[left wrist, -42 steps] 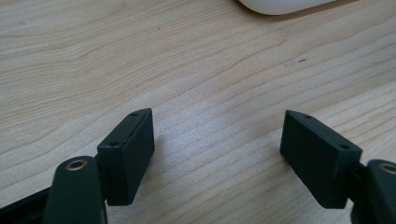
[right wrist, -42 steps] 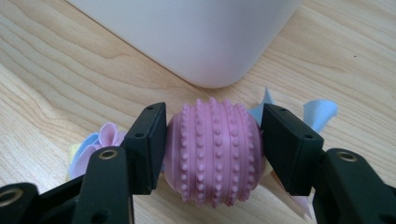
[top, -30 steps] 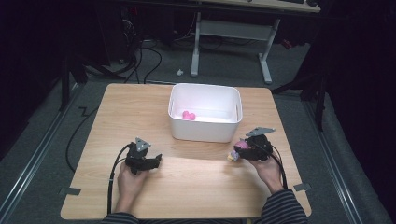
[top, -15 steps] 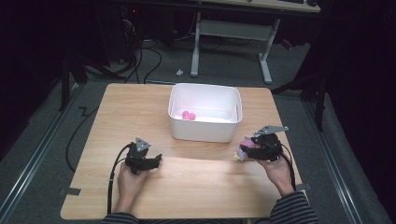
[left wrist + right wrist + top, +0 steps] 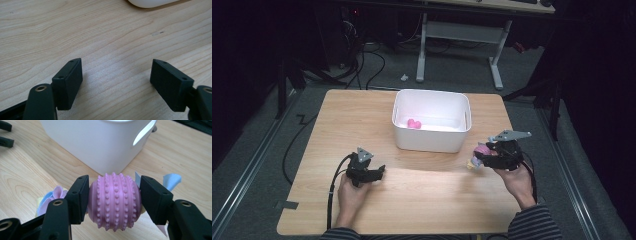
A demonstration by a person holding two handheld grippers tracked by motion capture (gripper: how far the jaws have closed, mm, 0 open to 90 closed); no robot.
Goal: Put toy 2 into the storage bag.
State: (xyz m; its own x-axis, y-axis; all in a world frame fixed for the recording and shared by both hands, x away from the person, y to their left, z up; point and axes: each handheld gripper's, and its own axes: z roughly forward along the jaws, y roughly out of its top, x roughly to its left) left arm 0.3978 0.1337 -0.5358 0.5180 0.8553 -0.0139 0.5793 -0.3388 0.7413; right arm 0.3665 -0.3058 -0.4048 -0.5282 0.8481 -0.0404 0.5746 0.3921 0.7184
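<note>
My right gripper (image 5: 478,159) is shut on a pink studded ball (image 5: 115,201) and holds it just above the table, to the right of the white bin (image 5: 429,140). Both pads press the ball's sides. Blue, lilac and yellow fabric petals (image 5: 53,195) hang from the ball (image 5: 482,149). In the right gripper view the bin wall (image 5: 100,142) rises close behind my right gripper (image 5: 114,180). My left gripper (image 5: 381,171) rests on the table at front left. Its jaws stand open over bare wood in the left gripper view (image 5: 116,62). A small pink toy (image 5: 413,123) lies inside the bin.
The wooden table (image 5: 422,200) has bare room between the two hands and in front of the bin. A bottom corner of the bin (image 5: 150,2) shows ahead of the left jaws. A cable (image 5: 332,195) trails from the left gripper over the front edge.
My right gripper has lifted and drifted to the right with the ball still in its jaws. The left hand has stayed still.
</note>
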